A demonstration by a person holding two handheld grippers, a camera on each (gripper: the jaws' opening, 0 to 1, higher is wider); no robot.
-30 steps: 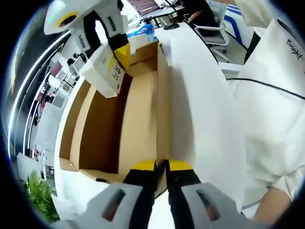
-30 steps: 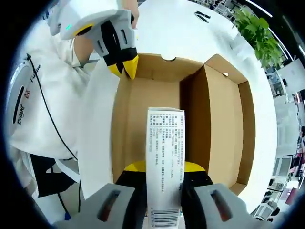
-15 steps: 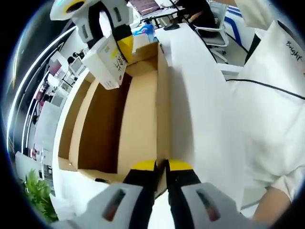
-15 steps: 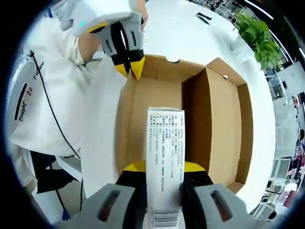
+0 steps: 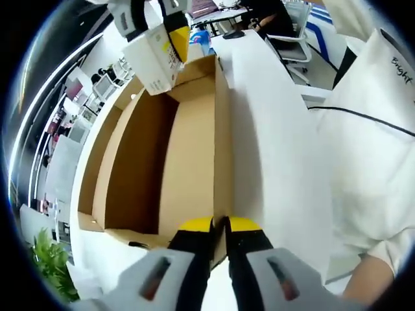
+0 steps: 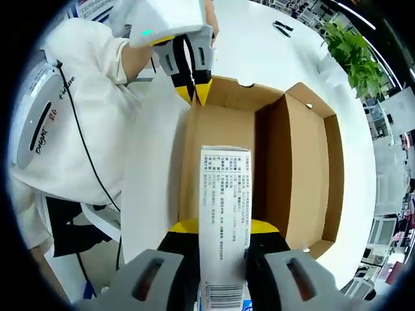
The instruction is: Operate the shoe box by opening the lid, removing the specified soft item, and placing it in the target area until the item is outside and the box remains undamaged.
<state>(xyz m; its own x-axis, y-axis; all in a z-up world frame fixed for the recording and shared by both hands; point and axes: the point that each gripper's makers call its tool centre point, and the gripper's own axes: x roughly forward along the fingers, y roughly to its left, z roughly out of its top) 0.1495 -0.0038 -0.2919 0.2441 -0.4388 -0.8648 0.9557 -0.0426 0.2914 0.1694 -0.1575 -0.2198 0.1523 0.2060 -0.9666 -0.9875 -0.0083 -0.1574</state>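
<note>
Holding the white printed pack between your right tongs, you have it lifted above the open shoe box; the jaws are closed on its lower end, and its long axis runs straight out along them, in line with the box's length. In the left gripper view the same pack hangs over the far end of the shoe box, with the right tongs gripping it from above. It appears clear of the cardboard walls, though the margin cannot be judged closely.

Your left tongs are pinched shut on the near edge of the raised side wall, where the white lid folds away toward you. From the right gripper view, the left tongs sit at the far rim, jaws together on the cardboard.

The box interior looks bare below the pack. The item is therefore out, in my judgement, and what remains is placement. The white table lies open past the far rim and to the outer side of the box. The right hand alone carries the item; the left only steadies the box. No target marking is visible, so I cannot say which patch of table is meant. Keep the left grip light: that wall is thin card and could crease.
</note>
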